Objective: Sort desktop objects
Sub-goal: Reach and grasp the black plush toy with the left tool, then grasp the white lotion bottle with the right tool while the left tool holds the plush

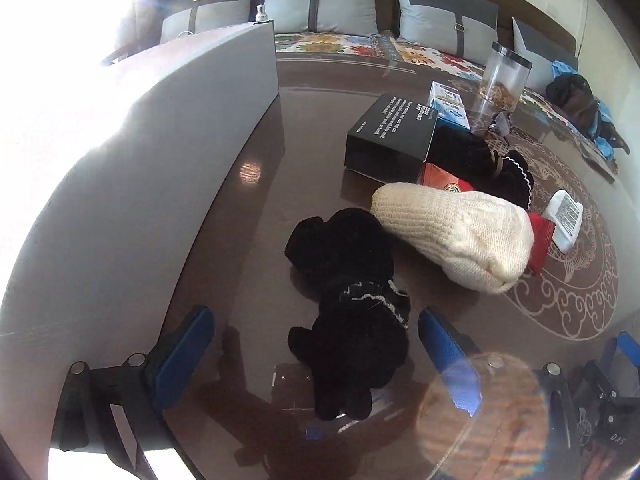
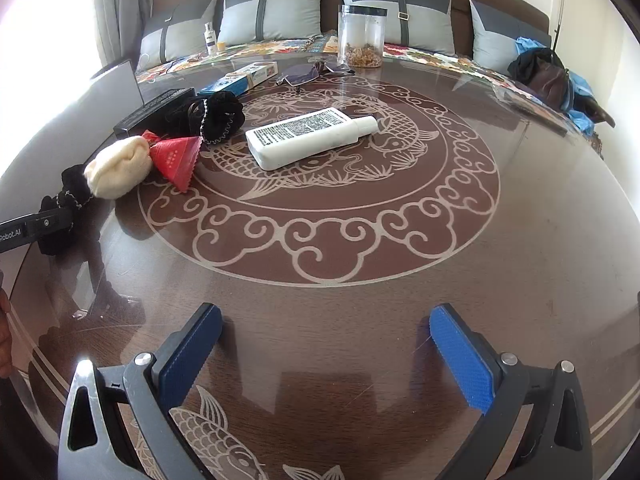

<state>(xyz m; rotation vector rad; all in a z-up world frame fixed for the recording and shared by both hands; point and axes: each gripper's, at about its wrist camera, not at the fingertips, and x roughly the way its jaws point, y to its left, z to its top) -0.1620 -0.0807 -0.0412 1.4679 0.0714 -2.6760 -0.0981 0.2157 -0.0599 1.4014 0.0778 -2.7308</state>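
A black fuzzy glove (image 1: 352,320) lies on the glass-topped brown table between the open fingers of my left gripper (image 1: 316,344). Its cuff end lies between the pads, neither of which touches it. A cream knitted glove (image 1: 448,232) lies just beyond it, over a red packet (image 1: 540,240). A second black glove (image 1: 480,160), a black box (image 1: 392,136), a blue-white box (image 1: 450,106) and a white bottle (image 1: 566,220) lie further off. My right gripper (image 2: 326,348) is open and empty over bare table, well short of the white bottle (image 2: 308,136).
A grey box wall (image 1: 160,120) stands along the left of the table. A clear jar (image 2: 362,36) and folded glasses (image 2: 308,72) stand at the far side. A sofa with grey cushions (image 2: 280,12) runs behind the table.
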